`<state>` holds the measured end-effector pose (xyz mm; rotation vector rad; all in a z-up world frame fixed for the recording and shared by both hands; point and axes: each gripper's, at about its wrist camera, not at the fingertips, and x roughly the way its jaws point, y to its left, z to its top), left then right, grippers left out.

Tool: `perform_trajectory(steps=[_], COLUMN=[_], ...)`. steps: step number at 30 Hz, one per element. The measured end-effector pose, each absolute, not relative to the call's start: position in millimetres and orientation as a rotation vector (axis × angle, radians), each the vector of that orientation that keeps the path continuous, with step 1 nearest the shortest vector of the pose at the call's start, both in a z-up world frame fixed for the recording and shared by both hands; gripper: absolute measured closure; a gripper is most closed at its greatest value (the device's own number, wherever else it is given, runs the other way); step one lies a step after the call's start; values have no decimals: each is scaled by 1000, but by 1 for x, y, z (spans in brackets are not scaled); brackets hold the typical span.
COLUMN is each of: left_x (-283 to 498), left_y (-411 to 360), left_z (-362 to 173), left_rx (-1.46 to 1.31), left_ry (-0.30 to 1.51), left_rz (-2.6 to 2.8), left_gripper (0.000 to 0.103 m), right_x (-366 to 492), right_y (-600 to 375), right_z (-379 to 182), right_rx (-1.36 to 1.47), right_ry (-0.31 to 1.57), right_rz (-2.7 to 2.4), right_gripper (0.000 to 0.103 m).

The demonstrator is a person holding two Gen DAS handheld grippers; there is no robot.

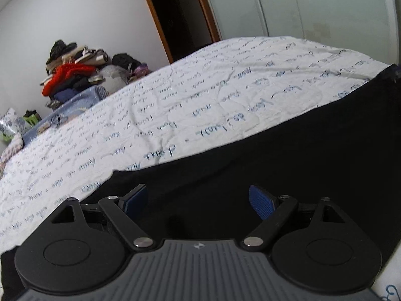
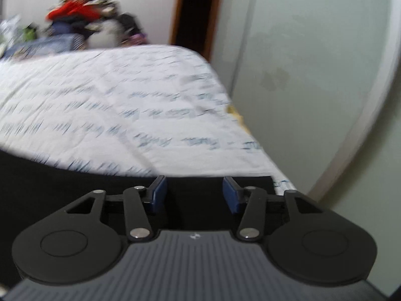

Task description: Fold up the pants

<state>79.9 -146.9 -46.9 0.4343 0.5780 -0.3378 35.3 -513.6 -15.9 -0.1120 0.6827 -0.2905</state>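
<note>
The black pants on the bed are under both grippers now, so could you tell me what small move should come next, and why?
Probably lower the left gripper onto the black pants and close on their edge. Its jaws stand wide with nothing between them, and the cloth lies flat on the printed bedsheet just ahead. The right gripper is open too, near the pants' corner.

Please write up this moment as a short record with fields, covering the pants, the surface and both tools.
garment: black pants, spread flat along the near edge of the bed
surface: white bedsheet printed with blue handwriting
left tool: open, nothing between its blue pads, above the pants
right tool: open, nothing gripped, over the pants near the bed's corner
background: clothes pile by the wall, dark doorway
</note>
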Motion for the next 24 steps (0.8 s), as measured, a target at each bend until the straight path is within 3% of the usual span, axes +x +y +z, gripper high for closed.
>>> perform_trajectory(steps=[1,3,4,8,12,15,17,19,24], left_x=[80,77,75,62,51,47,44,45,46], left_y=[-147,-145,-143,-135,-135,-142,-140,-138,-139], left_z=[-49,-52,-54,-47,-43,-55,-58,-59,-61], left_rx=[427,422,425,424,375,407,401,388,381], left_ry=[578,554,541,525,559,544,518,518,520], left_rz=[-336,-337,-338,-367,-512,-500,-491,-488,-473], left_gripper=[15,14,14,14,14,11,8,8,3], right_x=[39,44,43,20,-18,-31,-35,-46,-82], right_y=[-514,-522,-529,-535,-506,-489,-495,-507,-515], right_z=[-21,-31,-32,-12,-1,-18,-28,-21,-6], right_rx=[-126,-109,-92,-34,-76,-158,-190,-93,101], right_ry=[704,712,696,638,645,727,717,658,531], right_rz=[-289,-309,-337,-437,-331,-282,-368,-493,-545], right_gripper=[56,40,22,41,40,30,15,23,25])
